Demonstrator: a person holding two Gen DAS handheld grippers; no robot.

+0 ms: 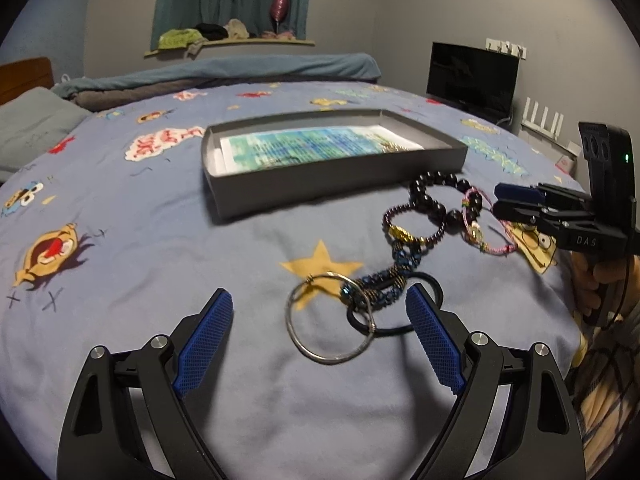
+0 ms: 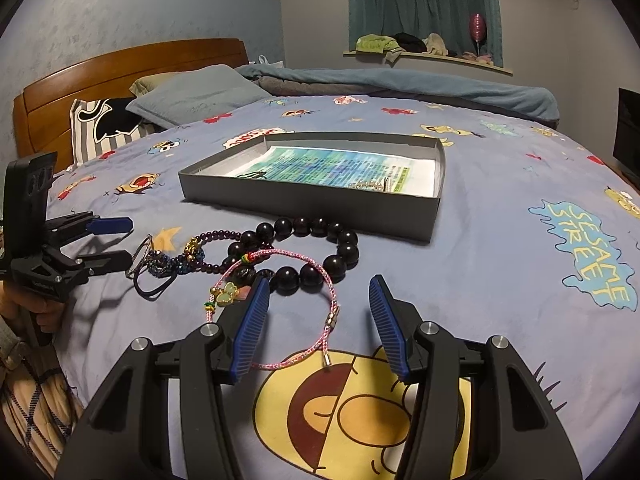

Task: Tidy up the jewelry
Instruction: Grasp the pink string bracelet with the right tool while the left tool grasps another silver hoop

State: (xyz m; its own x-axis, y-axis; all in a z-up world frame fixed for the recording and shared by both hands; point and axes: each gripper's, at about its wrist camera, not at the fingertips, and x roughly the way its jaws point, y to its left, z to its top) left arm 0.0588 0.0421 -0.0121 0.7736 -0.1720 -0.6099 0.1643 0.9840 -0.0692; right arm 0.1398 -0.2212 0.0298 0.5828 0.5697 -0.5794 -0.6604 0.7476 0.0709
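In the right wrist view, the left gripper (image 2: 120, 242) sits at the left edge, jaws apart, near a silver hoop (image 2: 140, 256) and blue beaded piece (image 2: 162, 264). Centre frame, the grey tray (image 2: 312, 200) holds a printed sheet (image 2: 332, 170), a dark item at its left and a pale beaded piece (image 2: 368, 185) at its right. Below lie the black bead bracelet (image 2: 316, 252) and pink cord bracelet (image 2: 296, 304). The right gripper (image 2: 318, 320), jaws apart, straddles the pink cord.
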